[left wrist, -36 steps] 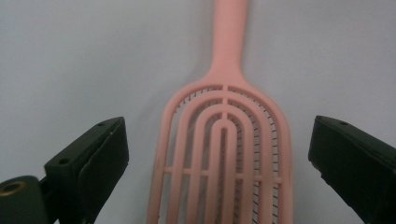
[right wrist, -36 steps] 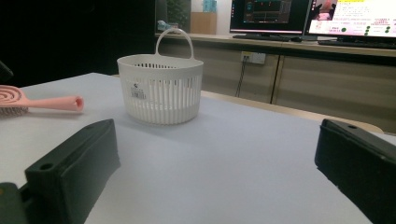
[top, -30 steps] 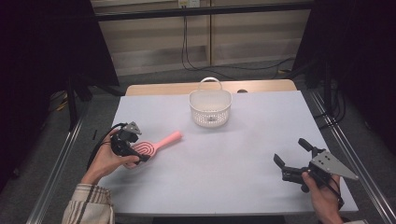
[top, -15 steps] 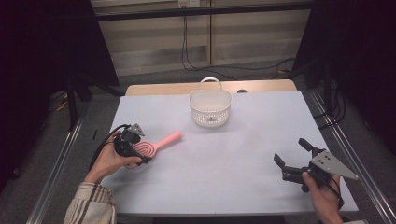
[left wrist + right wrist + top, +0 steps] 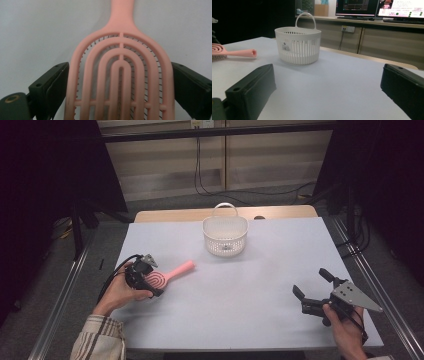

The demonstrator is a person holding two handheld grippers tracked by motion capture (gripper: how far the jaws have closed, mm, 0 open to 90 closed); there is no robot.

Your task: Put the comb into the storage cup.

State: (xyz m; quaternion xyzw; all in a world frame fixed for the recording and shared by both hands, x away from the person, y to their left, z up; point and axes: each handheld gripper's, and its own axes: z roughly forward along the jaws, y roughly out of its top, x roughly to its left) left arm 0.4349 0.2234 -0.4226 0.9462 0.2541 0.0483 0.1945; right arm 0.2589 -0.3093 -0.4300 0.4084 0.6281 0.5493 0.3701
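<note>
Pink brush (image 5: 121, 75) head's lower end beyond the left gripper view's bottom edge

Your left gripper (image 5: 145, 279) sits closed left of the basket (image 5: 225, 236); your right gripper (image 5: 314, 287) gapes, right of it.

Left gripper (image 5: 146, 279) shifted slightly nearer along the surface (image 5: 240, 320) with the pink brush (image 5: 167, 274) head between its jaws; brush moved little. No other change could be told.

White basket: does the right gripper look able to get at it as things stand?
Probably yes. The right gripper is open and holds nothing, and bare table lies between it and the white basket; the pink brush lies off to the side.
</note>
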